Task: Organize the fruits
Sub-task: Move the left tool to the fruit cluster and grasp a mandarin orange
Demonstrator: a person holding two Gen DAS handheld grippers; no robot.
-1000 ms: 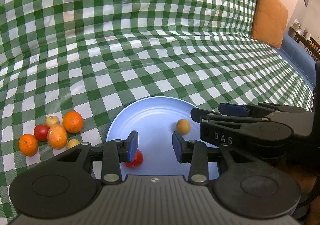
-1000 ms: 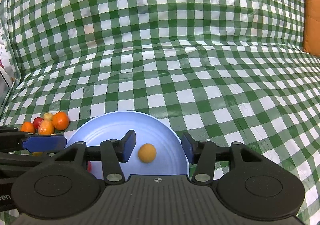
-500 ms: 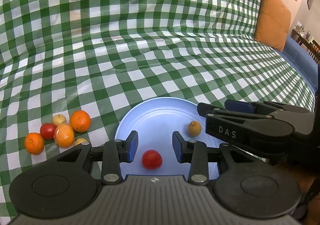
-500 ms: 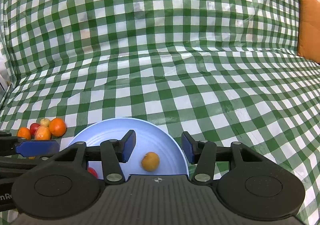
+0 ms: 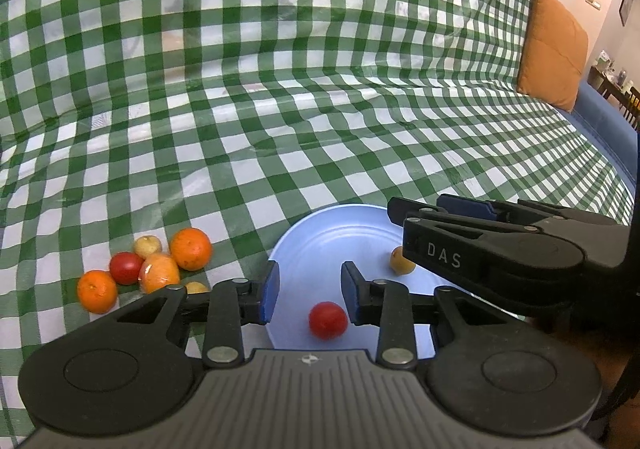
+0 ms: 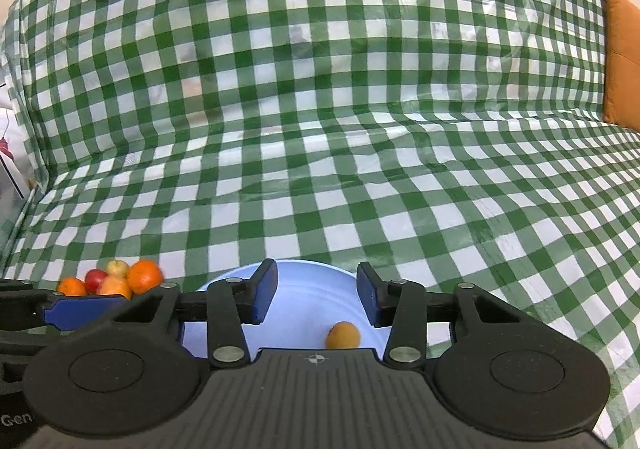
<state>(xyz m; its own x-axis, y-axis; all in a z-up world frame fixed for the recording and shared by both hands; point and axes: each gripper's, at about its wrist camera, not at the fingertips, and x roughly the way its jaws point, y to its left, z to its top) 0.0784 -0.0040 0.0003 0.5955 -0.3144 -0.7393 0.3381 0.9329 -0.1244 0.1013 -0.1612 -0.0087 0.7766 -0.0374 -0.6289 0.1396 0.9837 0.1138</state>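
Observation:
A light blue plate (image 5: 332, 237) lies on the green checked cloth. A small red fruit (image 5: 327, 320) rests on it, just below and between the fingers of my left gripper (image 5: 308, 295). The jaws are closing with nothing pressed between the pads. A small yellow-orange fruit (image 5: 402, 260) lies further right on the plate, partly behind my right gripper (image 5: 416, 217). In the right wrist view that fruit (image 6: 342, 335) sits low on the plate (image 6: 312, 273), below my right gripper (image 6: 316, 291). Its jaws are also closing on nothing.
A pile of several fruits lies on the cloth left of the plate: an orange (image 5: 190, 248), a second orange (image 5: 97, 291), a red fruit (image 5: 126, 267) and small yellow ones. An orange cushion (image 5: 554, 53) stands at the far right.
Both pairs of jaws have narrowed a little. The red fruit, earlier half hidden by the left finger, now lies free nearer the right finger. The yellow-orange fruit sits lower in the right wrist view.

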